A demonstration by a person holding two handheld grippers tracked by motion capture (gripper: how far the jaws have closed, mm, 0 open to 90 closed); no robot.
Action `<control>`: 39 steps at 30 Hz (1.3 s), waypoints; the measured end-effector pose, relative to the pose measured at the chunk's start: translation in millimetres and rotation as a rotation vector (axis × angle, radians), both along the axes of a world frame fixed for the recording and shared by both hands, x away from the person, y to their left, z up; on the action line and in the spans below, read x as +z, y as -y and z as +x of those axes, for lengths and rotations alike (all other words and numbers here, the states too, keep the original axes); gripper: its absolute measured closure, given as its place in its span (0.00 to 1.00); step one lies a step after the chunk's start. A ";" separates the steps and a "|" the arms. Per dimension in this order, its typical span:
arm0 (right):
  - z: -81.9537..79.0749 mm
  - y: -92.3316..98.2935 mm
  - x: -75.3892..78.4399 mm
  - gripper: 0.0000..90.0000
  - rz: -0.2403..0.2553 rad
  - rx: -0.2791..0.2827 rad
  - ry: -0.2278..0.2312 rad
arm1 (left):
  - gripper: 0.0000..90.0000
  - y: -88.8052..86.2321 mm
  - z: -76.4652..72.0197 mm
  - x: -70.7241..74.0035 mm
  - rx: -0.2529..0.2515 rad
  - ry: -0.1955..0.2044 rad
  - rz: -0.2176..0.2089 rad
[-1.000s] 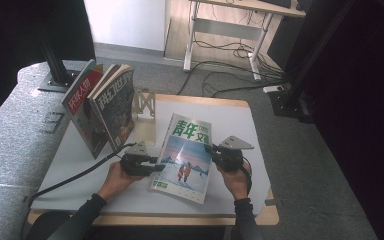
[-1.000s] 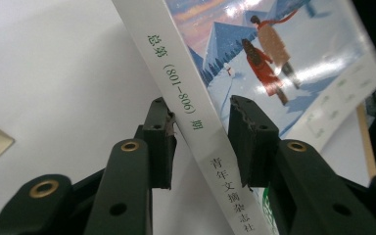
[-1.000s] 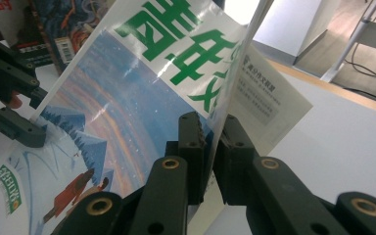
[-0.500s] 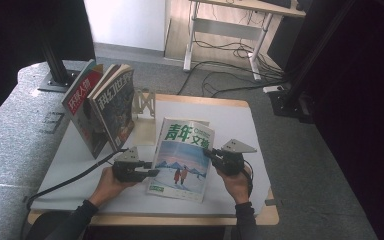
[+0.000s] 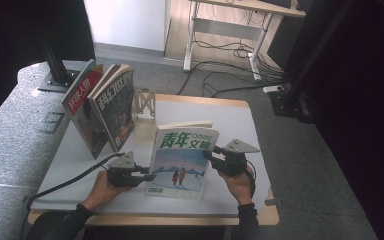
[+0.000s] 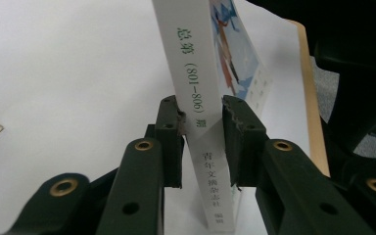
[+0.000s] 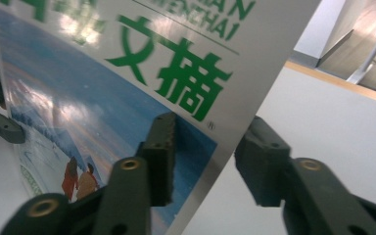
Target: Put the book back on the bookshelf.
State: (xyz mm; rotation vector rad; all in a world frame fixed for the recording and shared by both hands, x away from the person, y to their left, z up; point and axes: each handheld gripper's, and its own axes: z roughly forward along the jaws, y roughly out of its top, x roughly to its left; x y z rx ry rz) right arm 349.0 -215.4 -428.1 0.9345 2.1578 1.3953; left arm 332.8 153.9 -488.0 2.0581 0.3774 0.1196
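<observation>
- Step in hand: standing the magazine up on the counter, prob. for the rack with the two magazines at rear left. It tilts on its bottom edge, front-centre.
- Left gripper: clamped on the spine low down; jaws have just been closing. Your forearm lies low, gripper level, pointing right.
- Right gripper: released; jaws have just been opening and straddle the cover's free edge, pads off it. Gripper points left.
- Next: re-grip w/ right before lifting; one-sided hold may let it flop.
</observation>
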 end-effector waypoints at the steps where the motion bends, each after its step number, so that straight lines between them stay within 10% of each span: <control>1: 0.2 0.1 0.1 0.54 0.001 0.009 -0.006 | 0.80 -0.6 -1.2 0.4 -0.006 0.002 0.001; 8: 4.3 -5.9 -6.7 0.38 0.039 0.097 -0.045 | 0.81 -4.2 -7.3 0.2 -0.030 0.029 0.002; 15: 2.5 -7.3 -5.2 0.60 0.046 0.100 -0.047 | 0.81 -5.4 -9.3 -1.1 -0.023 0.057 0.000; 39: -5.1 -12.0 17.8 0.70 0.043 0.058 0.104 | 0.80 -0.7 -1.3 -5.5 0.041 0.152 -0.014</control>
